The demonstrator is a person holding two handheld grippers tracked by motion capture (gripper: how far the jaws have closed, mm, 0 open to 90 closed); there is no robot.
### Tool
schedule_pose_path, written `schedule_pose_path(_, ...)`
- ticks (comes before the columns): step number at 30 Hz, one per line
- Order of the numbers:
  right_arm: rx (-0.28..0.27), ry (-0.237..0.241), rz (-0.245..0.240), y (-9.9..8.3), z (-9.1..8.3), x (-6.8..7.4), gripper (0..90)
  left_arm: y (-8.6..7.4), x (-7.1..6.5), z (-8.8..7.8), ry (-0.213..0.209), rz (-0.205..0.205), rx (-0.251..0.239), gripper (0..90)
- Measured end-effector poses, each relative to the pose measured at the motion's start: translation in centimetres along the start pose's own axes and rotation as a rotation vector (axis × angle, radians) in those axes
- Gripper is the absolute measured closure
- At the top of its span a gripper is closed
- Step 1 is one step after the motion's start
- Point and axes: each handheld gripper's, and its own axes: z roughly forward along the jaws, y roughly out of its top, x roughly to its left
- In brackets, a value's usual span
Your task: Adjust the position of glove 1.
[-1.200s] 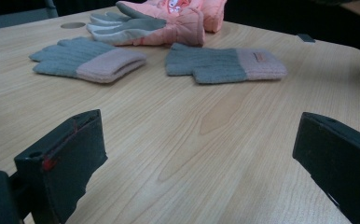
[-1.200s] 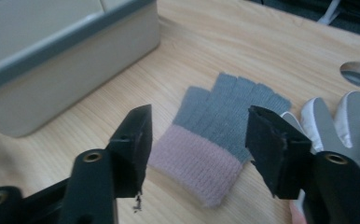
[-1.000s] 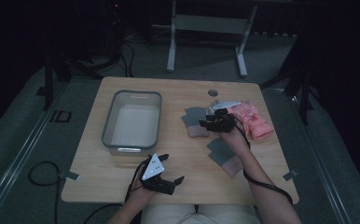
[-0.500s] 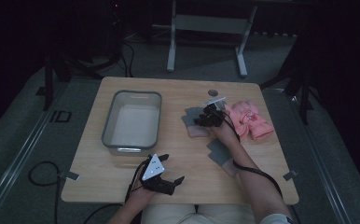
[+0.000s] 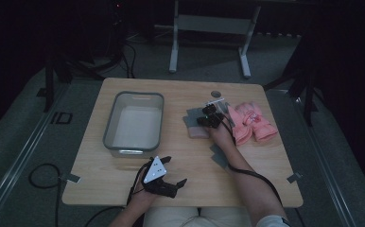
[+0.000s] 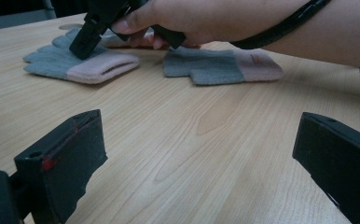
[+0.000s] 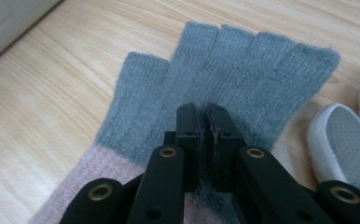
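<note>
Looks down from high above the tabletop [image 5: 180,189]. Skims low across it, facing the grey glove [image 6: 82,65]. Hovers close over the same grey glove [image 7: 243,70].

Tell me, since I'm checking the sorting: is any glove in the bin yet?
No, the bin holds nothing; both grey gloves lie on the table.

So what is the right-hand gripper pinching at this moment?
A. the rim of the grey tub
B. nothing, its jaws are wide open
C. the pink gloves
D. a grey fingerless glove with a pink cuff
D: the right gripper's jaws have just been closing and now pinch the knit of the grey glove lying flat on the table.
</note>
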Motion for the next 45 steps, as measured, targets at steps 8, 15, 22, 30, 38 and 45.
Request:
schedule_pose_path(8, -0.098, 0.067, 0.046, -0.2, -4.8, 2.4, 85.4, 0.0, 0.0, 0.0, 0.002, 0.002, -0.001, 1.8)
schedule_pose_path(15, -0.222, 0.077, 0.045, -2.5, -11.5, 6.5, 85.3, 0.0, 0.0, -0.1, 0.006, 0.005, -0.003, 1.8)
schedule_pose_path(22, -0.229, 0.077, 0.047, -6.4, -14.0, 9.4, 85.3, 0.0, -0.1, 0.0, 0.013, 0.008, -0.004, 1.7)
schedule_pose_path(30, -0.191, 0.090, 0.104, -10.7, -12.0, 10.8, 85.3, 0.0, -0.1, 0.0, 0.010, 0.011, -0.004, 1.8)
schedule_pose_path(38, -0.154, 0.099, 0.134, -11.8, -9.4, 10.9, 84.3, 0.0, -0.2, 0.0, 0.009, 0.019, -0.006, 1.7)
schedule_pose_path(45, -0.136, 0.074, 0.143, -12.9, -7.7, 11.0, 83.7, 0.0, -0.2, 0.0, 0.007, 0.016, -0.008, 1.7)
